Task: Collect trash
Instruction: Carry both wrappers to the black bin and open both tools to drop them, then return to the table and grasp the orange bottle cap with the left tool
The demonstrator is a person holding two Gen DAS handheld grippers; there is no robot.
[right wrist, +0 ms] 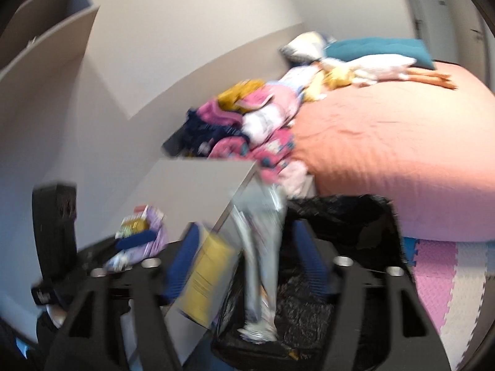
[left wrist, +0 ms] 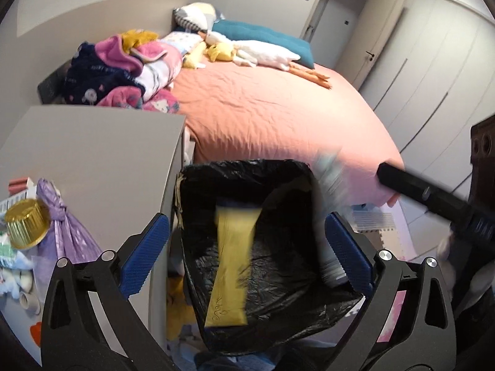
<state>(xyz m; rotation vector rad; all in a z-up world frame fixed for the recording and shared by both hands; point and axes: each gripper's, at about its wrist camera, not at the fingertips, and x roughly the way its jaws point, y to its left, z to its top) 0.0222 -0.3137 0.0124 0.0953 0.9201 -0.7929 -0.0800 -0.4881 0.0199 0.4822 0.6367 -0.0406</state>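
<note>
We're at the drop: both tools, left [left wrist: 246, 253] and right [right wrist: 244, 262], hang spread and empty over the black-lined bin [left wrist: 198, 182], yellow packet [left wrist: 232, 266] and pale wrapper [right wrist: 263, 266] tumbling in. Next, more trash [left wrist: 27, 228] waits on the bench [left wrist: 92, 154].

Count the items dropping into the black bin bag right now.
2: a yellow packet inside the bag, and a blurred silvery wrapper falling at its rim between the right fingers. Others may lie hidden beneath.
</note>
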